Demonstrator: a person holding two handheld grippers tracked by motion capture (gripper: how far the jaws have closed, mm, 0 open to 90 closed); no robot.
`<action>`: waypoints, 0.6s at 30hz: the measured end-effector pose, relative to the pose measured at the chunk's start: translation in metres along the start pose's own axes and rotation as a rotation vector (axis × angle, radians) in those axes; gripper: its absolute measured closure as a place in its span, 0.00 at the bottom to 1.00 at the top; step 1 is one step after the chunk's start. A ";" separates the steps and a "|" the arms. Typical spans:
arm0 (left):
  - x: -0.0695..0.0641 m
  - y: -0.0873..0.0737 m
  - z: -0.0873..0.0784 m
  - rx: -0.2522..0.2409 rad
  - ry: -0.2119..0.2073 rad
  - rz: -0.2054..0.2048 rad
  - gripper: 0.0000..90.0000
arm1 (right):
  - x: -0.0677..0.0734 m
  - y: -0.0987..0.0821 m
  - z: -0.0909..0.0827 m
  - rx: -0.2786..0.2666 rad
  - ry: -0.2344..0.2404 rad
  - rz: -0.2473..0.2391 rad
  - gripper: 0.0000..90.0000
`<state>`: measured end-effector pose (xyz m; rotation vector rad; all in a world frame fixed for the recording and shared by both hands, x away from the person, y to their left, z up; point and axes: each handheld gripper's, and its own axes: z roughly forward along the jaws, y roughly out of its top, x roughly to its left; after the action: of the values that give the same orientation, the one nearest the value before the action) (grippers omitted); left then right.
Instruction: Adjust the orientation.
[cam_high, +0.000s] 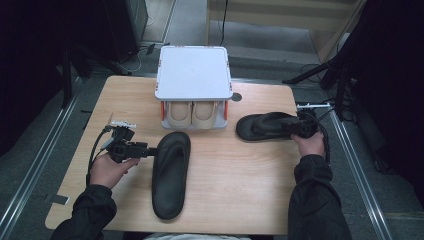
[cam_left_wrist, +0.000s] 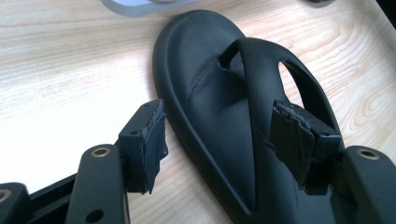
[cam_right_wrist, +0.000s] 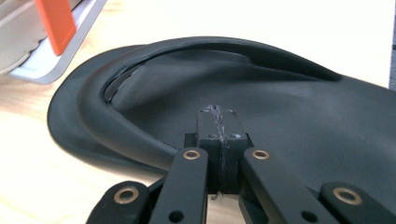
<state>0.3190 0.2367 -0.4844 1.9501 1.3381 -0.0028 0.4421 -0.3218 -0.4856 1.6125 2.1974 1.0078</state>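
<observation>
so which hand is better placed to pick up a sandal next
Left, probably. The left gripper is open with its jaws straddling the near sandal at its edge and strap, ready to close. The right gripper is shut, its tip against the far sandal, so it must reopen.

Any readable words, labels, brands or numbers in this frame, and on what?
None can be read. The two black flip-flops, the grey shoe rack with its orange posts, the beige shoes inside and the wooden table show no legible print.
</observation>
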 end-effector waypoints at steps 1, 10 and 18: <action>0.001 0.001 0.000 0.001 -0.002 -0.005 0.41 | 0.002 -0.001 -0.001 0.002 0.001 -0.008 1.00; 0.007 0.009 0.000 -0.008 -0.004 -0.013 0.41 | 0.017 -0.016 -0.009 0.017 0.030 -0.034 1.00; 0.009 0.016 0.002 -0.008 -0.009 -0.014 0.41 | 0.031 -0.031 -0.019 0.040 0.059 -0.037 1.00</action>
<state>0.3374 0.2402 -0.4804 1.9322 1.3439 -0.0126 0.3974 -0.3053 -0.4855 1.5727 2.2912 1.0198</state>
